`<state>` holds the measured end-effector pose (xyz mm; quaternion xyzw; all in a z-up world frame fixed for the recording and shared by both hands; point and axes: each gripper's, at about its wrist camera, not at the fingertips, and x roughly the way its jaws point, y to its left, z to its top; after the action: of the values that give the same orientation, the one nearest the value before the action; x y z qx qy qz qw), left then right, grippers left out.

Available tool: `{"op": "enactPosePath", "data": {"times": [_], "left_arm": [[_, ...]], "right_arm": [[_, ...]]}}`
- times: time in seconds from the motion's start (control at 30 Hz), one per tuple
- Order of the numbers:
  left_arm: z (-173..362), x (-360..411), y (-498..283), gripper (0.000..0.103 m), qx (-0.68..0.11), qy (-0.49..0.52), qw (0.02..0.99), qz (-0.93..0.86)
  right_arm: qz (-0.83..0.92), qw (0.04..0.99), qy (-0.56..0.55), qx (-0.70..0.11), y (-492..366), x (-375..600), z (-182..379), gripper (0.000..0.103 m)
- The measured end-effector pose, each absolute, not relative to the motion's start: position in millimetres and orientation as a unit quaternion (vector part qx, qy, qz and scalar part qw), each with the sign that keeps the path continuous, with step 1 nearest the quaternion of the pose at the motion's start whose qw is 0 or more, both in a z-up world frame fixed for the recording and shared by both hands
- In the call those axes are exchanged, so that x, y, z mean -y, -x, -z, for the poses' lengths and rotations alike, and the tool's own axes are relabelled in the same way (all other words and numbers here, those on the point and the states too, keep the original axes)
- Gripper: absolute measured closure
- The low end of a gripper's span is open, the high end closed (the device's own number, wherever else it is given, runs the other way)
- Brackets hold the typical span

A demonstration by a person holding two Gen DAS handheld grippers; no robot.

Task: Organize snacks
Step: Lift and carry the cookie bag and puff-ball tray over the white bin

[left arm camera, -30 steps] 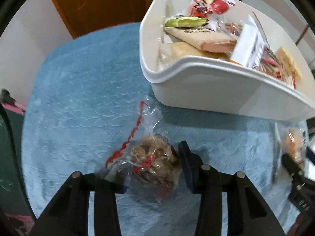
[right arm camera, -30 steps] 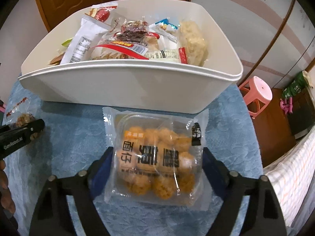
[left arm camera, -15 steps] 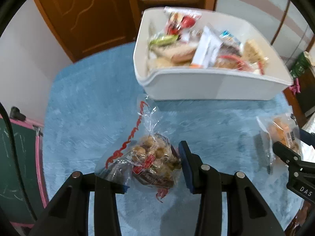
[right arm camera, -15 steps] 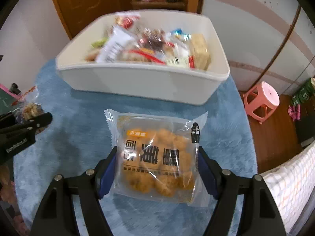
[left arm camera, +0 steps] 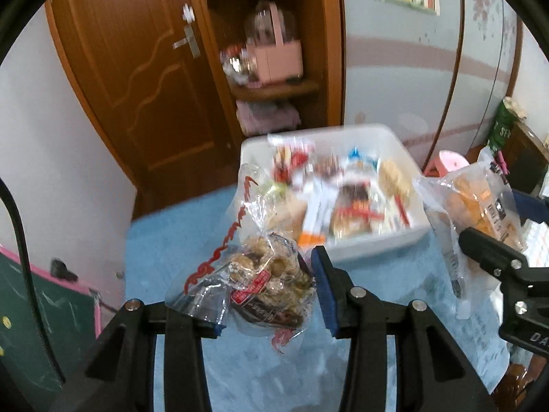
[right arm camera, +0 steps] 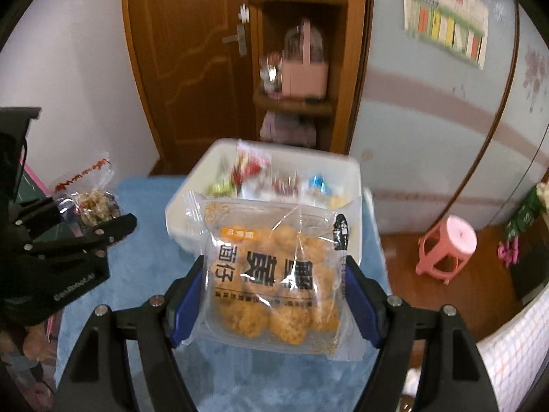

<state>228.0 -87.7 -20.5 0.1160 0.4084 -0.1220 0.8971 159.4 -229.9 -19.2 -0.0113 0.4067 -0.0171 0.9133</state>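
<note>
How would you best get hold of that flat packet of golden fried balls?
Take the packet of golden balls across its two side edges, coming from its near end, as the right gripper does. It is flat and wide with a stiff inner tray, so pads on opposite edges probably hold it level without crushing the balls.

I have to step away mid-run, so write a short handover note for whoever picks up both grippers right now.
Left gripper: shut on the clear bag of brown nutty clusters, held up off the blue cloth.
Right gripper: shut on the tray pack of golden fried balls, also in the air.
White bin: stands on the blue cloth ahead of both grippers, already holding many wrapped snacks.
Done: both packs picked up.
Left: carry each over the white bin and release it inside, probably one at a time so the grippers do not collide. No other loose snacks show on the cloth.
</note>
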Motion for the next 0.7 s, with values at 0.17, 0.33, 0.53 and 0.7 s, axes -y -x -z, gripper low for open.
{"op": "enactPosePath", "data": {"times": [0.17,0.33,0.53,0.7], "left_arm": [[-27.2,90.1,-249.8,0.062,-0.377,-0.107,0.912,0.12],[-60.2,88.7,-283.7,0.062,-0.381,-0.079,0.91,0.142],[-62.6,88.1,-321.9,0.062,-0.409,-0.042,0.898,0.156],[-44.3,92.3,-353.6,0.062,-0.417,-0.029,0.896,0.149]], "right_arm": [[0.031,0.933,0.038,-0.355,-178.1,227.6,-31.6,0.027],[0.042,0.941,0.045,-0.332,-205.0,231.4,-61.5,0.027],[0.065,0.941,0.033,-0.33,-248.8,244.1,-74.6,0.027],[0.075,0.936,0.007,-0.344,-272.7,258.7,-68.7,0.026]]}}
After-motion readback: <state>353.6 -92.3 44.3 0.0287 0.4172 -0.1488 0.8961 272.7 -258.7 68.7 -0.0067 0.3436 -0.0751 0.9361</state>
